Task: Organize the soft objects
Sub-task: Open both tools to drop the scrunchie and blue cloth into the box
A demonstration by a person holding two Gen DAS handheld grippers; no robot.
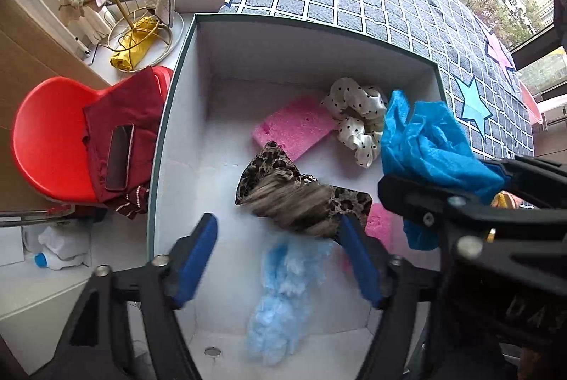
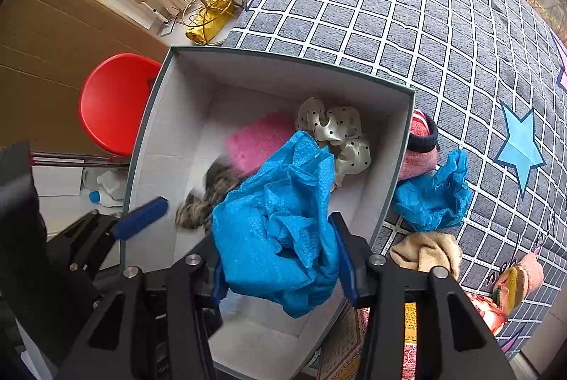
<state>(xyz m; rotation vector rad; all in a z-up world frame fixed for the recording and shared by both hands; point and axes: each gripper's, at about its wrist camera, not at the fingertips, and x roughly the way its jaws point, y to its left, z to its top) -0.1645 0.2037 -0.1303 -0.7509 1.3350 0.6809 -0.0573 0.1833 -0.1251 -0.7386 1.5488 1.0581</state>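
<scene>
Left wrist view: left tongs [image 1: 278,231] spread wide, pointing straight down into white box [image 1: 184,68], gripping nothing. Just past the tips, leopard hair tie [image 1: 301,203], blurred, perhaps brushing the right-hand finger, clear of the other. Farther beyond the tips, pink sponge [image 1: 294,128] and dotted hair tie [image 1: 354,111]. Back toward the wrist, pale blue fluff [image 1: 283,291] on the box floor.

Right wrist view: right tongs [image 2: 276,238] clamped on crumpled blue cloth [image 2: 283,174], bunched between both pads and hanging over the inside of the box, nearer its right-hand wall.

Step in hand, by judgement: dropping that cloth in.

- Bring the tips well inside the rim before letting go. Risk otherwise: draping over the wall.
- Sink a little lower first. Light fabric, likely to drift.
- Spread wide, then lift straight up. Crinkled weave, apt to cling to a pad.
- Mind the left tongs, close on the left side.

Right of the right tongs, outside the box on checked blanket [image 2: 389,8]: second blue cloth [image 2: 432,199], beige cloth [image 2: 425,252], pink knit piece [image 2: 420,146] against the wall. Probably next.
</scene>
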